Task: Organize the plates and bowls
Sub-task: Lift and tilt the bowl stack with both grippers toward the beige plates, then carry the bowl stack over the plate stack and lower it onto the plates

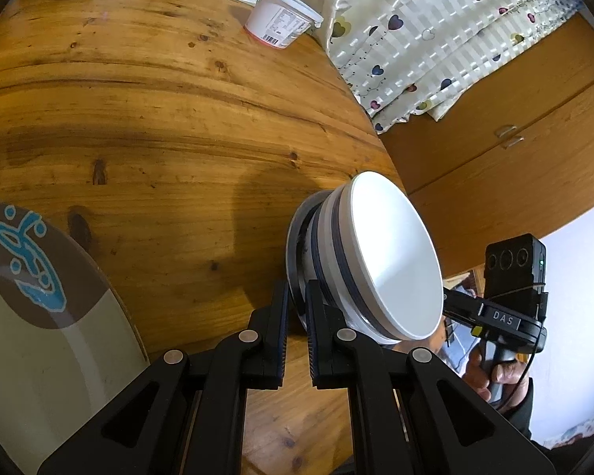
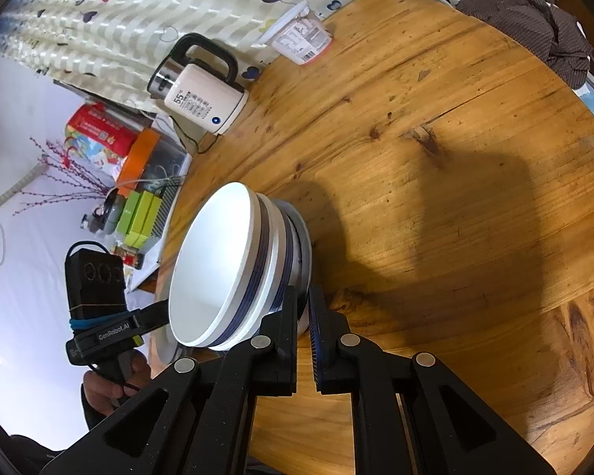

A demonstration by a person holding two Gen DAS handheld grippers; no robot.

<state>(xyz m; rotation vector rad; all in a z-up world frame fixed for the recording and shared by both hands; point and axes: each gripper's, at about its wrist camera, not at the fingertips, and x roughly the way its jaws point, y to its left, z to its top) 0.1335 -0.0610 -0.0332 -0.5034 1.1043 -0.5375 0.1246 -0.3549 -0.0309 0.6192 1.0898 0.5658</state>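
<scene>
Left gripper [image 1: 296, 308]: fingers pinched narrow on the rim of the plate [image 1: 297, 237], one finger on each face of it, gripping its near edge.
Right gripper [image 2: 303, 308]: same deal from the opposite side, fingers closed narrow on that plate's rim [image 2: 305, 237].
Stacked bowls [image 1: 392, 253]: two white bowls with dark blue bands, nested and sitting on the plate; the whole pile looks tipped in both views, right at the fingertips. In the right wrist view the bowls [image 2: 217, 269] sit just left of the fingers.
Worktop [image 1: 158, 118]: round, knotty wood, stretching out beyond the fingers.
Big plate [image 1: 31, 301]: grey-brown with a blue squiggle design, off to the left of the left fingers, well apart from the stack.
Yogurt tub [image 1: 281, 19]: white, far ahead of the left fingers by the worktop's edge.
Kettle [image 2: 202, 91]: cream with black handle, far beyond the right fingers, up-left, reads 55.
Curtain [image 1: 435, 31]: heart pattern, behind the worktop.
Brown cloth [image 2: 534, 23]: bunched at the far right edge.
</scene>
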